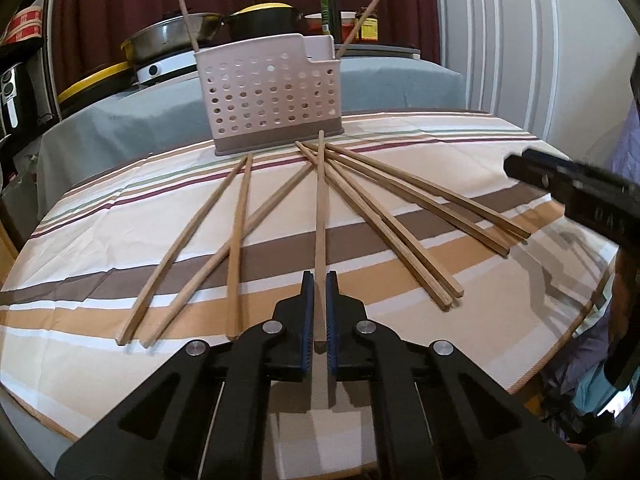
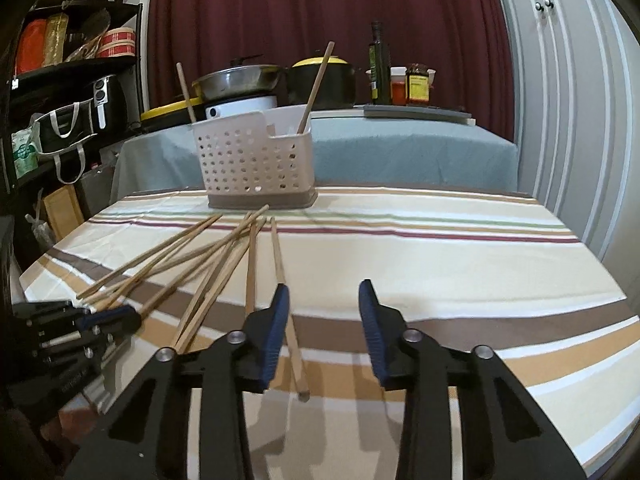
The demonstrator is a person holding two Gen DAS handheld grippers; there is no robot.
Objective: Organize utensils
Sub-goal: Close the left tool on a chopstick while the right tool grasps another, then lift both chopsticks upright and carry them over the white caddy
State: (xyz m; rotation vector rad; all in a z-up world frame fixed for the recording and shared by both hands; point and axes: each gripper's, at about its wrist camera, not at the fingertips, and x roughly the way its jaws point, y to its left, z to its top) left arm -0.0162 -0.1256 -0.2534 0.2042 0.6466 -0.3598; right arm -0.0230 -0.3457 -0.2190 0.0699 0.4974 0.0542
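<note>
My left gripper (image 1: pixel 320 277) is shut on a wooden chopstick (image 1: pixel 320 208), which points straight ahead at the perforated pale utensil holder (image 1: pixel 272 92); its far tip overlaps the holder's base. Several more chopsticks (image 1: pixel 400 236) lie fanned on the striped tablecloth (image 1: pixel 460 292) on both sides. Two chopsticks (image 2: pixel 318 84) stand in the holder (image 2: pixel 252 160), leaning apart. My right gripper (image 2: pixel 324 290) is open above the cloth with nothing between its fingers; one loose chopstick (image 2: pixel 298 360) lies under its left finger. The left gripper (image 2: pixel 116 316) shows at the left edge of the right wrist view.
Behind the holder a grey-covered table (image 2: pixel 400 152) carries a steel pan (image 2: pixel 236 80), a black pot with a yellow lid (image 2: pixel 324 80), an oil bottle (image 2: pixel 379 64) and jars. Dark shelves (image 2: pixel 60 80) stand at the left, white cabinet doors (image 2: pixel 580 100) at the right.
</note>
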